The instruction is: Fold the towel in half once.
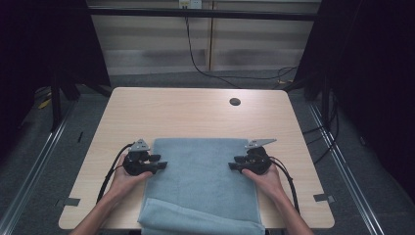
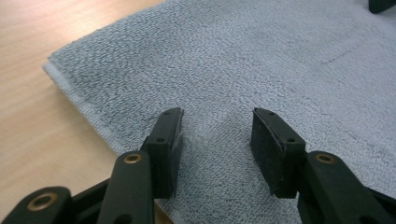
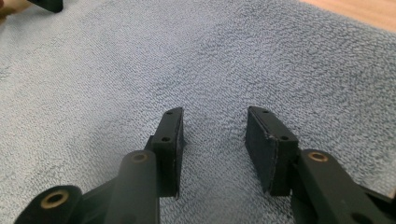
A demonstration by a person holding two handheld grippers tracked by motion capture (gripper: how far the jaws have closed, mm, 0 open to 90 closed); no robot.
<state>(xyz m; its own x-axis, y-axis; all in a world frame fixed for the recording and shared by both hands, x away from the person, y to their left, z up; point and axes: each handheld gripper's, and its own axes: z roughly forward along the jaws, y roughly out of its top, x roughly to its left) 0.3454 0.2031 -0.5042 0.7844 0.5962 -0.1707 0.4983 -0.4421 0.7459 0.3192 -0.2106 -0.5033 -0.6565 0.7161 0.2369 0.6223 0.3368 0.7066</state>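
A grey-blue towel lies folded flat on the near half of the wooden table, its front fold hanging over the near edge. My left gripper rests at the towel's left edge, jaws open and pointing inward over the cloth. My right gripper sits at the towel's right edge, also open, facing the left one. In the left gripper view the gripper has only towel between its pads. In the right gripper view the gripper likewise hovers over towel with nothing pinched.
A round cable hole sits in the table's far right part. Bare wood shows beyond the towel and at both sides. Black cables run across the floor behind the table. Dark curtains stand at both sides.
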